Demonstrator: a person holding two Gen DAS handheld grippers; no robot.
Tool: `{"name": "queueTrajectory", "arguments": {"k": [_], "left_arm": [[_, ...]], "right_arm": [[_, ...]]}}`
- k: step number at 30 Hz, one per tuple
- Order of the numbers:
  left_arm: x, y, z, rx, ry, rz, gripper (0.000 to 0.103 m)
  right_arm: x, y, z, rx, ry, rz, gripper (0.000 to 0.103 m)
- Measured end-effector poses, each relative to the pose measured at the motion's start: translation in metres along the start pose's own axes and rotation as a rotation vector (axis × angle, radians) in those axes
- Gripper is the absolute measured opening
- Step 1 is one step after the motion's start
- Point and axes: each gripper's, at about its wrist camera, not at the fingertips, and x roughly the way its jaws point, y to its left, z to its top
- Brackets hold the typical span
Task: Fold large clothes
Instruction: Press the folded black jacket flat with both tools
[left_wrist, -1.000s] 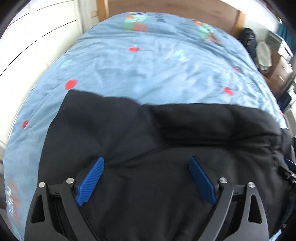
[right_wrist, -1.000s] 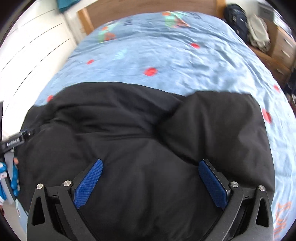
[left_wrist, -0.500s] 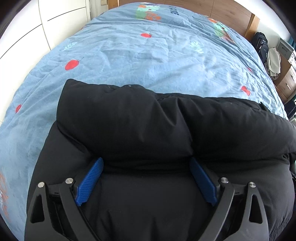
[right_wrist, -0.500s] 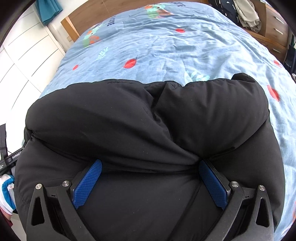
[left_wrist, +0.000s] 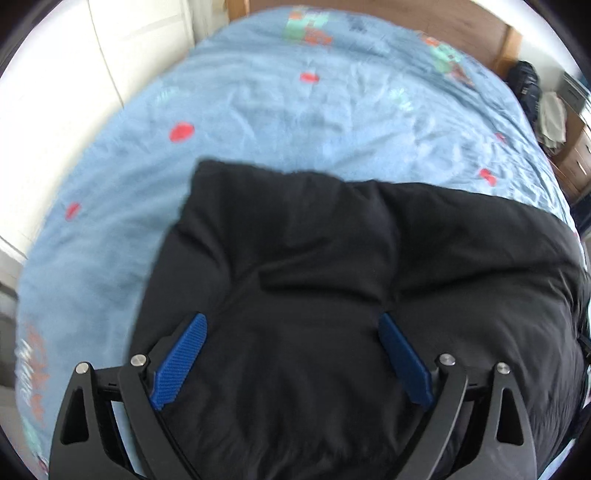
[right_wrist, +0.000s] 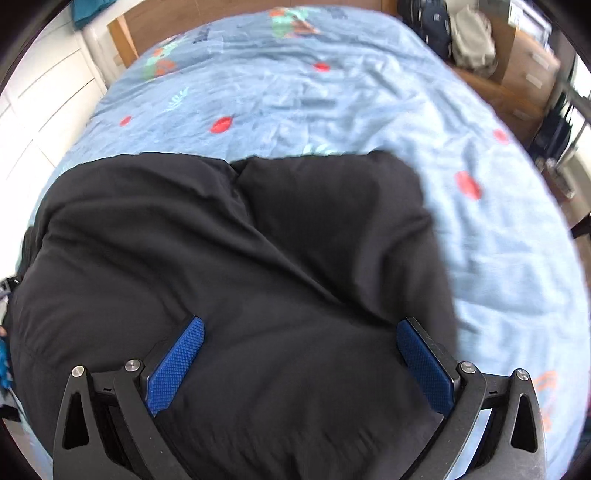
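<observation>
On the bed (left_wrist: 332, 122), over a blue cover printed with red spots, lies a bulky black padded coat (left_wrist: 332, 295), filling the near half of both views. Its far part looks doubled into a thick layer, with a crease running between two puffy lobes (right_wrist: 243, 192).

Seen from the left wrist, the left hand-held gripper (left_wrist: 291, 354) has its blue pads spread wide, and the coat's fabric shows between them with nothing pinched. It hangs over the near left part of the coat; whether the pads touch the cloth cannot be told. Likewise the right hand-held gripper (right_wrist: 299, 358) stands wide apart over the near right part and grips nothing.

My reading is that a fold has been laid and both tools are free, so the step in hand is choosing the next hold. That move likely calls for each one to close on a thick edge at matching points, deep enough that the slippery padding does not slide out, then carry both sides together so the puffy layers stack evenly.
</observation>
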Motion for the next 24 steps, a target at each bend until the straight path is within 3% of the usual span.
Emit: {"name": "queueTrajectory", "arguments": {"k": [3, 7, 12, 15, 24], "left_arm": [[-0.028, -0.006, -0.018, 0.043, -0.069, -0.004, 0.095], [-0.045, -0.011, -0.04, 0.059, -0.123, -0.022, 0.095], [-0.034, -0.014, -0.061, 0.06, -0.111, -0.031, 0.095], [-0.03, -0.015, -0.068, 0.055, -0.128, -0.038, 0.095], [-0.026, -0.018, -0.084, 0.062, -0.185, -0.033, 0.096]], "right_arm": [[-0.03, 0.011, -0.015, -0.044, -0.057, 0.027, 0.102], [-0.055, 0.033, -0.041, -0.069, -0.123, 0.127, 0.102], [-0.03, 0.04, -0.061, -0.049, -0.082, 0.14, 0.102], [-0.02, 0.032, -0.069, 0.003, -0.094, 0.162, 0.102], [-0.015, 0.029, -0.076, -0.012, -0.12, 0.175, 0.102]]}}
